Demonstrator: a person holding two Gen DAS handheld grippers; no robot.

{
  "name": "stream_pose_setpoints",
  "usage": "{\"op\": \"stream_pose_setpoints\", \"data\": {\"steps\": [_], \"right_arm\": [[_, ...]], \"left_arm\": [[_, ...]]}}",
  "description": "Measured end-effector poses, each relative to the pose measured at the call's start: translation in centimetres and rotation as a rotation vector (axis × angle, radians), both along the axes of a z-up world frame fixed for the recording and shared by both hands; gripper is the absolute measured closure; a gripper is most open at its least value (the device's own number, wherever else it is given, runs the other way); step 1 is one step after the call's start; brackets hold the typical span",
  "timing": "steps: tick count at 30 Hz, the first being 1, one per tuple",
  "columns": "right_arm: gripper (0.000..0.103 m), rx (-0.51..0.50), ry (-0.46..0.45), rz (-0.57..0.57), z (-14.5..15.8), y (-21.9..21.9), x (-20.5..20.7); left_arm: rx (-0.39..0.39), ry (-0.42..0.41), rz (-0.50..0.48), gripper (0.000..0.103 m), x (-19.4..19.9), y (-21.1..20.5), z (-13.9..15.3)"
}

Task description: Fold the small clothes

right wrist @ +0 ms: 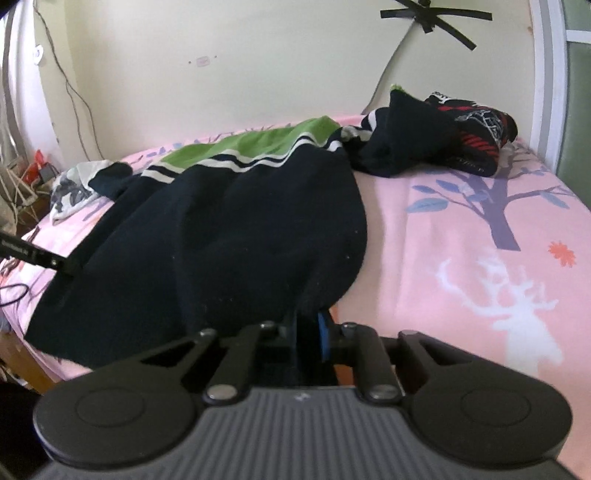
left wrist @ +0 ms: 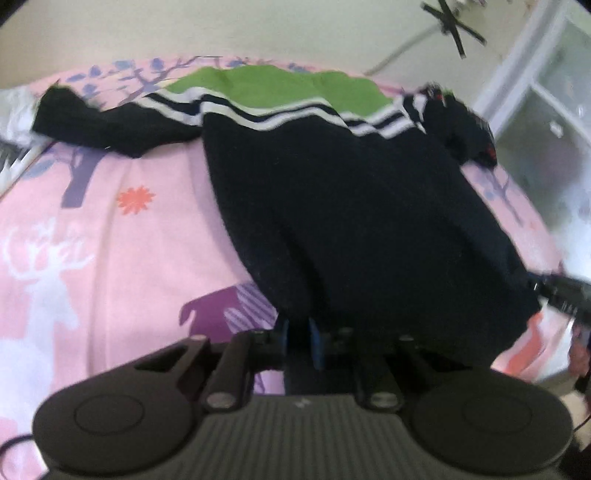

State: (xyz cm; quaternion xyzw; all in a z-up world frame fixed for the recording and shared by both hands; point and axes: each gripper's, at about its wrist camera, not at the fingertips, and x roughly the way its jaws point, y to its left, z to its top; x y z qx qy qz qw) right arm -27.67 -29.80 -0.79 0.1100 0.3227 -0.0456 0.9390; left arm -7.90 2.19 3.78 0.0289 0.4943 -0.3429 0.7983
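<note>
Sweater (left wrist: 351, 206), navy with white stripes and a green yoke, spread on the pink printed bedsheet (left wrist: 122, 240); long axis running from the near hem toward the wall, green collar end pointing away, hem end nearest both cameras. One sleeve stretched sideways to the left in the left wrist view, the other bunched up beside the far right shoulder. Hem lifted slightly off the sheet at both near corners. Left gripper (left wrist: 299, 338) pinching the hem's left corner, blue-padded jaws pressed together on the dark fabric. Right gripper (right wrist: 308, 334) likewise clamped on the hem's right corner, fabric draped over the jaws. Seen from the right wrist view, the left gripper's finger reaching the cloth at the far left edge. Beyond the sweater, just beside its bunched sleeve, a dark garment with red and white pattern (right wrist: 476, 140) heaped near the wall. At the bed's far left corner, a crumpled white-grey cloth (right wrist: 70, 188), close to the outstretched cuff. Cream wall (right wrist: 240, 66) behind, black tape cross (right wrist: 432, 16) stuck on it.
</note>
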Motion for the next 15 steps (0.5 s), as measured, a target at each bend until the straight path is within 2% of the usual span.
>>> {"op": "stream_pose_setpoints", "data": {"steps": [4, 7, 10, 12, 13, 14, 15], "right_arm": [[0.096, 0.036, -0.090, 0.054, 3.8, 0.6, -2.3], [0.096, 0.042, -0.113, 0.126, 5.7, 1.8, -4.0], [0.094, 0.051, -0.032, 0.173, 4.2, 2.9, -4.1], [0.092, 0.099, 0.072, 0.150, 1.3, 2.6, -3.0], [0.086, 0.118, 0.126, 0.140, -0.2, 2.3, -2.3], [0.078, 0.141, 0.088, 0.143, -0.6, 1.8, -2.4], [0.069, 0.154, 0.082, 0.124, -0.4, 1.2, -2.2]], "left_arm": [[-0.105, -0.026, 0.051, 0.092, 0.3, 4.4, 4.1], [-0.097, -0.083, 0.088, 0.092, -0.4, 7.2, 6.3], [-0.050, -0.038, 0.089, 0.091, -0.7, 8.3, 5.1], [0.030, -0.005, 0.086, 0.085, -0.6, 7.7, 3.0], [0.074, 0.002, 0.093, 0.086, -0.5, 7.4, 2.0], [0.106, 0.011, 0.105, 0.083, -0.2, 7.4, 1.2], [0.101, 0.026, 0.115, 0.081, 0.3, 7.6, 1.0]]}}
